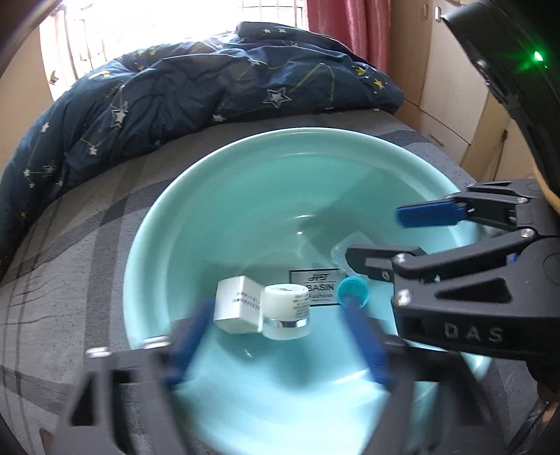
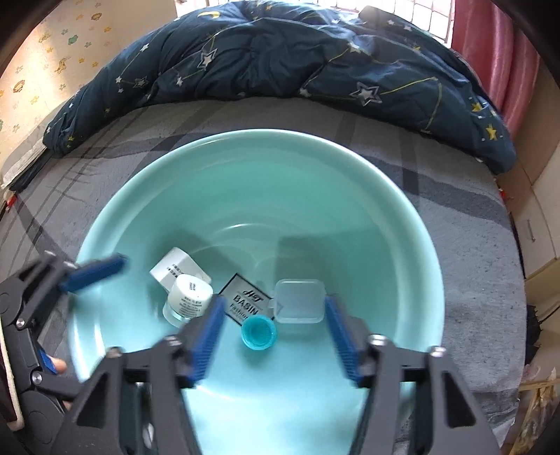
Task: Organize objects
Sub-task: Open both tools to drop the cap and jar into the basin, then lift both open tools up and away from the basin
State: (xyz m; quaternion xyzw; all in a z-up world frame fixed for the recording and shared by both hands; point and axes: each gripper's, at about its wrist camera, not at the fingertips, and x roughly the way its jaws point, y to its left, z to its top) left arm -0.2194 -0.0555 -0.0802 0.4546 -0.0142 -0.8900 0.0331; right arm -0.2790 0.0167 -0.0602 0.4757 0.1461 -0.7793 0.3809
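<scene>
Daylight is blowing out the window [image 1: 147,31] at upper left; fisheye is bending edges; fingers [image 1: 185,343] are blurring.

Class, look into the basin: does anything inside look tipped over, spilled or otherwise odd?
Nothing is spilled or broken. The white jar lies tipped against the white box, and the blue cap sits loose, open side up, beside the clear square container.

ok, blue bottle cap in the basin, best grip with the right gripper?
Take the blue cap across its round outer wall, coming down from above. It lies open side up on the basin floor, so the rim is exposed. The clear square box crowds its upper right, so set the fingers along the free lower-left to upper-right diagonal's cross axis. The right gripper is open over it.
</scene>
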